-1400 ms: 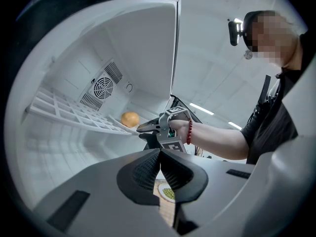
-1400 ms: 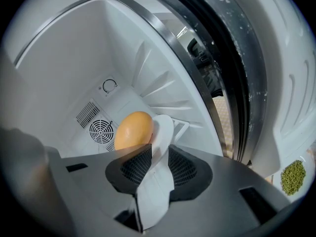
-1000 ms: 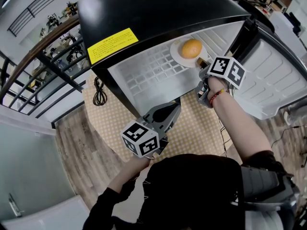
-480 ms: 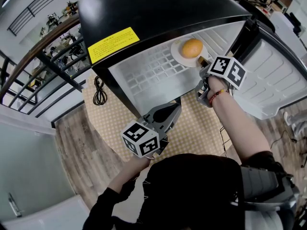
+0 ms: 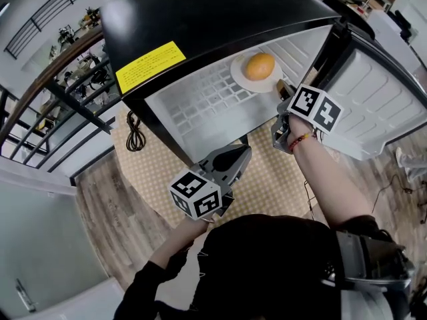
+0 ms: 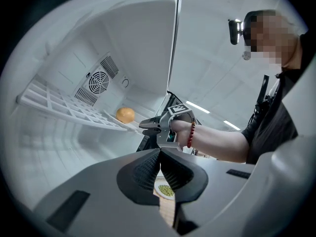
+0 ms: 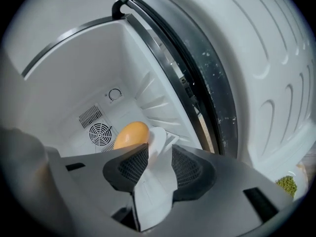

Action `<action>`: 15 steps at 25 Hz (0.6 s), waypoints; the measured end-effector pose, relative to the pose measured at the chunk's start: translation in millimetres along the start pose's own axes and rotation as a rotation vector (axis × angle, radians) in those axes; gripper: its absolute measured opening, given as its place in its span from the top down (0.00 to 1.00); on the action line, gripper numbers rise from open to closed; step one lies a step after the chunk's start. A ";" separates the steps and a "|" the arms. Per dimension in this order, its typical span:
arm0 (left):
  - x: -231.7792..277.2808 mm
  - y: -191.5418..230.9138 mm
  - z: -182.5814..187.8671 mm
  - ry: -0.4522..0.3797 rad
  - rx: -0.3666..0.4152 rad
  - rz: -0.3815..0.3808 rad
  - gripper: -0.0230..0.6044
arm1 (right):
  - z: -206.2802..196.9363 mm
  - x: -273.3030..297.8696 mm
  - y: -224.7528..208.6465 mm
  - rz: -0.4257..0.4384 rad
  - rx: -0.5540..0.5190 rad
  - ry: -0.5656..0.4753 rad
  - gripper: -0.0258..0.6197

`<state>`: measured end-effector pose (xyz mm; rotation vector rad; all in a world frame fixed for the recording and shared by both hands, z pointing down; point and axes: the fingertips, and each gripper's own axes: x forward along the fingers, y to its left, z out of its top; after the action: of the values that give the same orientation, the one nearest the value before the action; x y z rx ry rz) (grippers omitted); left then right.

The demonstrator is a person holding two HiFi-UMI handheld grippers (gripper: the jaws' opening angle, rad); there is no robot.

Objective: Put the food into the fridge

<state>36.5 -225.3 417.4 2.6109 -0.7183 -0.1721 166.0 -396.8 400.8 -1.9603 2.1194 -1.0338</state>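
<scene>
An orange round food lies on a white plate on the wire shelf inside the open fridge. My right gripper is at the plate's near rim. In the right gripper view its jaws are opening, with the plate's rim between the pads and a gap beside it; the food sits just beyond. My left gripper hangs lower, in front of the fridge, shut and empty. In the left gripper view its pads meet at the tips, and the food shows on the shelf.
The fridge door stands open at the right. A small plate of green food sits low outside the fridge, also seen between the left jaws as a green patch. A checked mat and a black cable lie on the floor.
The right gripper has eased back a little from the plate, which stays on the shelf with the food. The left gripper has not moved.
</scene>
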 end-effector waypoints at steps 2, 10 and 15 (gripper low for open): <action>0.0 -3.5 -1.1 0.011 0.005 -0.014 0.94 | -0.3 -8.0 0.5 0.011 -0.038 -0.024 0.74; -12.9 -13.2 -1.7 0.049 0.045 -0.031 0.94 | -25.0 -44.6 20.7 0.177 -0.273 -0.073 0.74; -12.9 -31.9 1.2 0.054 0.116 -0.042 0.94 | -28.8 -85.7 38.5 0.257 -0.450 -0.146 0.75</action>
<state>39.9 -194.4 402.7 2.7312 -0.6735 -0.0735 134.6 -308.7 370.8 -1.7763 2.5953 -0.3817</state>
